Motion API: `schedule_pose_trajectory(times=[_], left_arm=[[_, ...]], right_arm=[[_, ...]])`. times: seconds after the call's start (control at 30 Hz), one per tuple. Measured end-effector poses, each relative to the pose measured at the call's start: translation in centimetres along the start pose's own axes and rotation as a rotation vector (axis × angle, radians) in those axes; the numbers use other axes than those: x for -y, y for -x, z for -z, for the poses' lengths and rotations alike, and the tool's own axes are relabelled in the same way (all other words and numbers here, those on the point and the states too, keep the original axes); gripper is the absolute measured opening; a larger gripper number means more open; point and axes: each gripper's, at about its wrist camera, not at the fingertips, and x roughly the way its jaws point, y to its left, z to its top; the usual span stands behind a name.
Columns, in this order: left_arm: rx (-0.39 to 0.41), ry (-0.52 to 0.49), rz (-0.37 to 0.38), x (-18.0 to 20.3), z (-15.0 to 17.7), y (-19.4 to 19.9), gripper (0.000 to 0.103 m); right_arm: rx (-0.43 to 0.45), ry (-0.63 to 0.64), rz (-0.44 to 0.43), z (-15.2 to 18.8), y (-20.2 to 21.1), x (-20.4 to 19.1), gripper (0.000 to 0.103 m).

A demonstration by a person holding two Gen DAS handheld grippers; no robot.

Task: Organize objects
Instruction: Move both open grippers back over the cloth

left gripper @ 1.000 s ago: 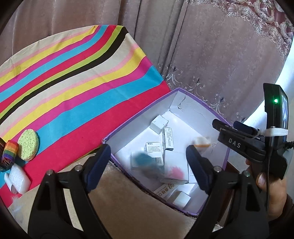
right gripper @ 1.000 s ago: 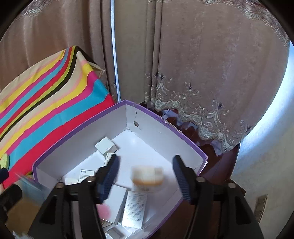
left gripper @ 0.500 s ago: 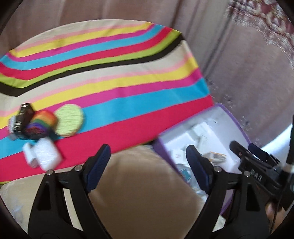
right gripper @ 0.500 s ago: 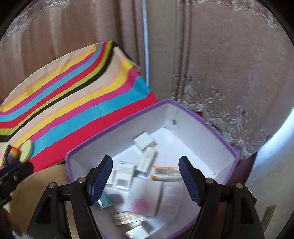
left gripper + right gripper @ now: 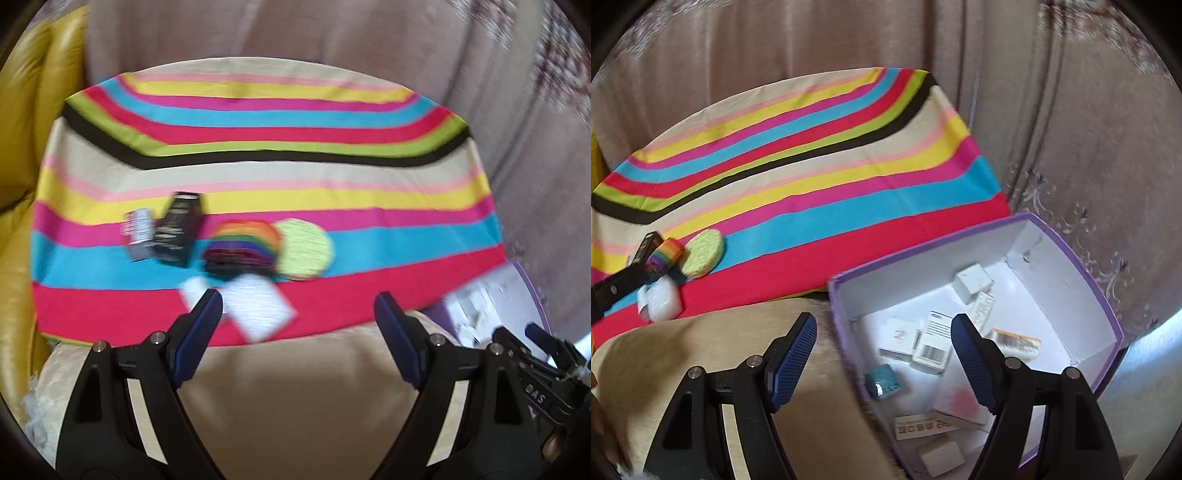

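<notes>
A: Objects to be organized lie in two groups. In the left wrist view, where do we place the loose group?

B: On the striped cloth [image 5: 266, 177], toward 10 o'clock from the left gripper [image 5: 297, 314]. We read a black box [image 5: 178, 230] touching a small grey box [image 5: 139, 236] at its 9 o'clock side, a rainbow-coloured item [image 5: 242, 245] at the black box's 3 o'clock side, and a round yellow-green sponge [image 5: 303, 249] just beside that. A white block [image 5: 260, 308] sits at 6 o'clock from the rainbow item, near the left jaw's tip. Blur hides finer detail.

A: And the second group?

B: Inside the purple-edged box [image 5: 1071, 258], seen from the right wrist: several white cartons, a blue sponge [image 5: 882, 380] near its 7 o'clock corner, and an orange-labelled packet [image 5: 1015, 339] toward 3 o'clock.

A: How do we describe the tools?

B: Left gripper: jaws wide apart, nothing between them. Right gripper [image 5: 884, 356]: jaws apart, having just been opening, empty, hanging over the box's near rim.
</notes>
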Motion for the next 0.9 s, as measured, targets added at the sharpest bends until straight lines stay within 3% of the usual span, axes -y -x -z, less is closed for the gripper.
schedule_pose_trajectory(times=[0.23,0.37,0.63,0.9], left_arm=[[0.005,0.181,-0.092,-8.2,-0.3,0.3,0.085],[-0.017,0.247,-0.112,-11.4,-0.1,0.1,0.076],[-0.046,0.266,-0.148,-14.0,-1.3,-1.4,0.065],[-0.162,0.320,-0.132,-16.7,-3.1,-5.7,0.050]], right_arm=[[-0.021,0.086,-0.029,-0.2,-0.4,-3.5,0.076],[-0.030,0.118,-0.052,-0.4,-0.5,-5.2,0.076],[-0.019,0.231,-0.120,-1.7,-0.7,-9.5,0.076],[-0.031,0.365,-0.200,-2.4,-1.2,-14.0,0.076]])
